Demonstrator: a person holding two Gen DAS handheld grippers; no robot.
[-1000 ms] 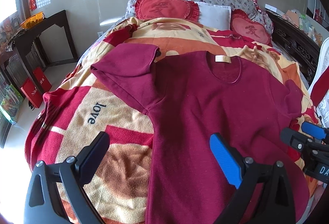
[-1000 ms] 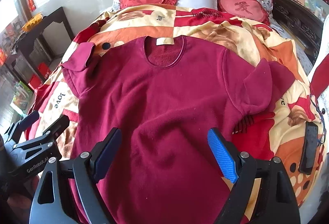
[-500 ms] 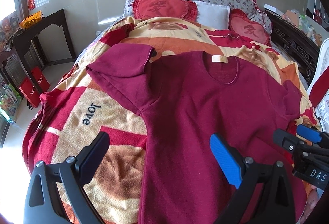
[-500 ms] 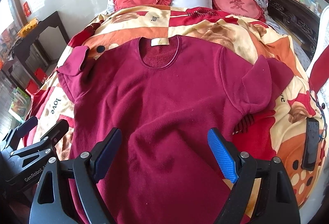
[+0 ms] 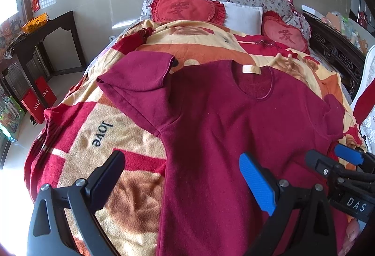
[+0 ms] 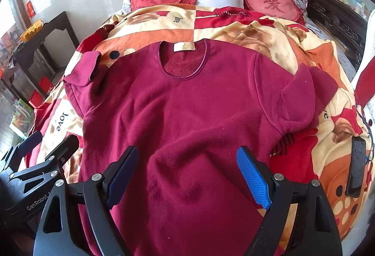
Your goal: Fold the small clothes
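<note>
Left wrist view: a maroon fleece top [image 5: 222, 129] lies spread flat, neckline toward the headboard, on a bed covered by a red, orange and cream blanket [image 5: 112, 138] printed with the word "love". The sleeve [image 5: 138, 77] on the left of the frame is folded back on itself, its cuff lying over the shoulder. A cream label [image 5: 251, 69] sits inside the round collar. The left gripper [image 5: 181, 176] hangs above the garment's left edge with its jaws spread wide, holding nothing; one finger is over the blanket, the blue-padded one over the top. At the right edge the right gripper [image 5: 332, 157] shows only in part. Two red heart-shaped cushions [image 5: 187, 8] and a white pillow [image 5: 243, 19] rest against the floral headboard. A dark wooden side table [image 5: 44, 33] stands along the wall at left, an orange basket [image 5: 35, 22] on it.

Right wrist view: the top [image 6: 187, 120] fills the middle of the bed, its body smooth. The sleeve [image 6: 302, 101] on the right of the frame is also doubled back. The right gripper [image 6: 186, 169] hovers over the lower body of the garment, jaws parted wide and gripping nothing. The left gripper [image 6: 46, 144], seen at lower left beside the hem's side, is likewise open. A black phone [image 6: 357, 166] lies on the blanket [image 6: 257, 28] near the right edge of the bed.
</note>
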